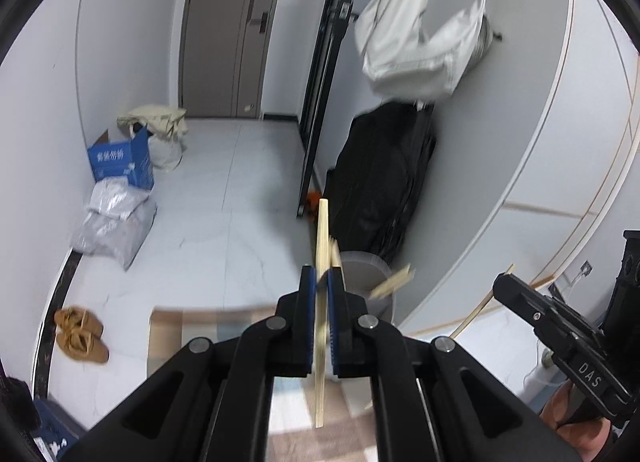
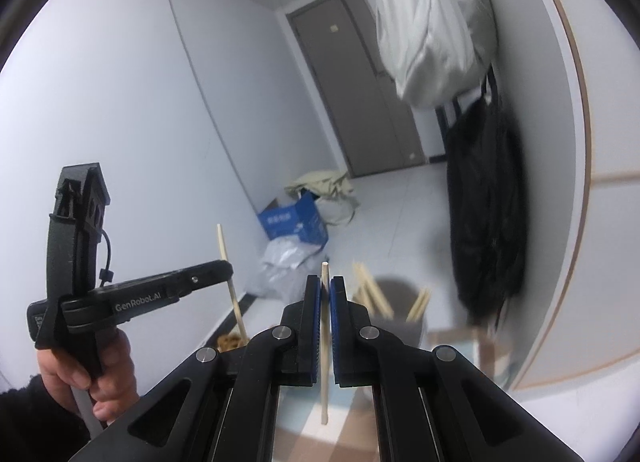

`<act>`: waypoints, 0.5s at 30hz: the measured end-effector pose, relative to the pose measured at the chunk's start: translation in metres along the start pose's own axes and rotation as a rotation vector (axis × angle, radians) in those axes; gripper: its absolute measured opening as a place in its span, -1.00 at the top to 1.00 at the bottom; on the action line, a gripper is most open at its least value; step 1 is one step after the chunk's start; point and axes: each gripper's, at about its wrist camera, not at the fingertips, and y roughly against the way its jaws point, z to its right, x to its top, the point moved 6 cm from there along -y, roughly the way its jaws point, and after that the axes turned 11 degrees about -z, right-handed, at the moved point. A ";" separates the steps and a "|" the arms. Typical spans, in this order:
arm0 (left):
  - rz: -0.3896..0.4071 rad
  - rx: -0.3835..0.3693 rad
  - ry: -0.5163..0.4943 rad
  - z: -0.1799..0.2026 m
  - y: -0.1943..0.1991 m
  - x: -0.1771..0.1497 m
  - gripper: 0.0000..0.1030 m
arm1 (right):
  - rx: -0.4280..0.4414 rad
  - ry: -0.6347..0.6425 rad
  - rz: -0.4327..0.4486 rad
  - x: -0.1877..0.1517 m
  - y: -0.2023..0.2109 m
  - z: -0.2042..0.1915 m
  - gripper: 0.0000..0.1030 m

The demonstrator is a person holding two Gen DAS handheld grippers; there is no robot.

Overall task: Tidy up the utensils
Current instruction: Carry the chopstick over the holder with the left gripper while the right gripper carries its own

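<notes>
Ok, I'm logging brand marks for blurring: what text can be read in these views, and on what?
"DAS": on the right hand-held gripper, seen from the left wrist.
"GenRobot.AI": on the left hand-held gripper, seen from the right wrist.
Blue box: white characters, too blurred to read.
Nothing else legible.

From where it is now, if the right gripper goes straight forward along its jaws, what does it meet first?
Probably the grey cup holding chopsticks, just ahead and slightly right of the right gripper, which clamps one chopstick. Depth is unclear; it may pass left of it.
</notes>
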 end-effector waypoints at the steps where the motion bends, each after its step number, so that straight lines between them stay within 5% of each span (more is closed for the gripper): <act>1: 0.020 -0.005 -0.003 0.003 0.001 0.011 0.97 | -0.008 0.005 0.008 0.008 0.001 0.000 0.92; 9: 0.149 -0.037 -0.006 0.014 -0.006 0.067 0.97 | -0.067 0.054 0.060 0.077 -0.008 0.018 0.92; 15: 0.175 -0.080 -0.021 0.012 -0.033 0.070 0.97 | -0.096 0.069 0.076 0.093 -0.028 0.038 0.92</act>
